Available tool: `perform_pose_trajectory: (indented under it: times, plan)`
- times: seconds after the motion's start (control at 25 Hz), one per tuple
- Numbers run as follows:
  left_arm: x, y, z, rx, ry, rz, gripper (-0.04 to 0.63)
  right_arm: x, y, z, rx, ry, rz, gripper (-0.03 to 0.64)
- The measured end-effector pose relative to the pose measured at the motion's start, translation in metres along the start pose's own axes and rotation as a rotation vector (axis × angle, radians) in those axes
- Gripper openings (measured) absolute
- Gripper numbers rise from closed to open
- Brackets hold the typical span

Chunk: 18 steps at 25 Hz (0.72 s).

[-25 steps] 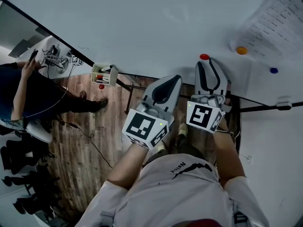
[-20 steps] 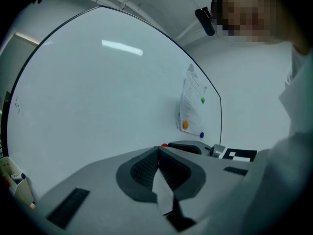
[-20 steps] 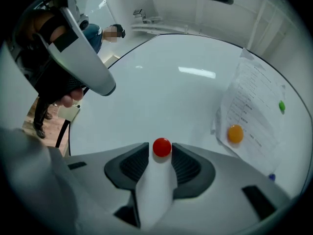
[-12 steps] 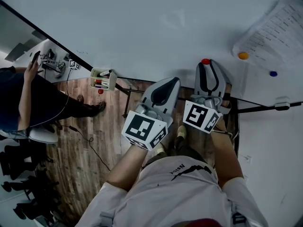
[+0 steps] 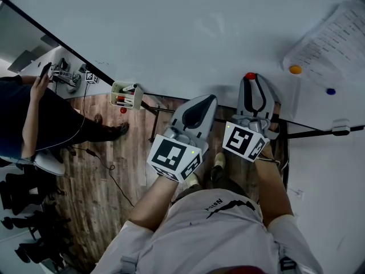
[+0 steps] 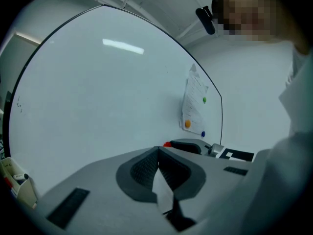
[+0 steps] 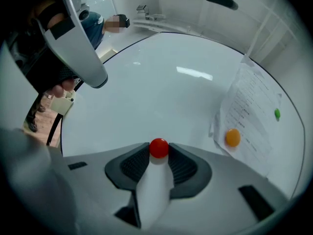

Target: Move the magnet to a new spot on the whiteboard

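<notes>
Little has shifted in the past second: the right claw (image 5: 250, 79) still pinches the red magnet (image 7: 158, 148) at the whiteboard (image 5: 171, 33), near the orange magnet (image 5: 295, 69). The left claw (image 6: 157, 151) is pressed together, empty. The magnet is grasped; placing and releasing it seemingly remain.

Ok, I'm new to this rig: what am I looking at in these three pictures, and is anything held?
No robot arm here: a person holds a two-jaw gripper in each hand, facing a white whiteboard. The head view looks down from the person's head; the other two views come from cameras riding on each gripper, looking along its jaws. The right gripper is closed on a small round red magnet on the board. The left gripper is shut and empty. A printed paper sheet is pinned by an orange magnet, a blue magnet and a green magnet.
</notes>
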<state>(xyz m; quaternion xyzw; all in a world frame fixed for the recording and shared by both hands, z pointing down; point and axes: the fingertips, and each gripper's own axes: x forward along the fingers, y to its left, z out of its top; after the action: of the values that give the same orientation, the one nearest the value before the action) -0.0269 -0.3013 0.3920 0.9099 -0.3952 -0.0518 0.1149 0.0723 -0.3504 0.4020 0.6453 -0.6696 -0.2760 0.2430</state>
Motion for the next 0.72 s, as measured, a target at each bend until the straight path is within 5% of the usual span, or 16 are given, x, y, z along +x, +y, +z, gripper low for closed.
perform_pose_trajectory:
  times: [0.72]
  plan:
    - [-0.003,-0.016,0.006,0.021,0.002,-0.002,0.011,-0.024,-0.016,0.018,0.147,-0.030,0.088,0.129]
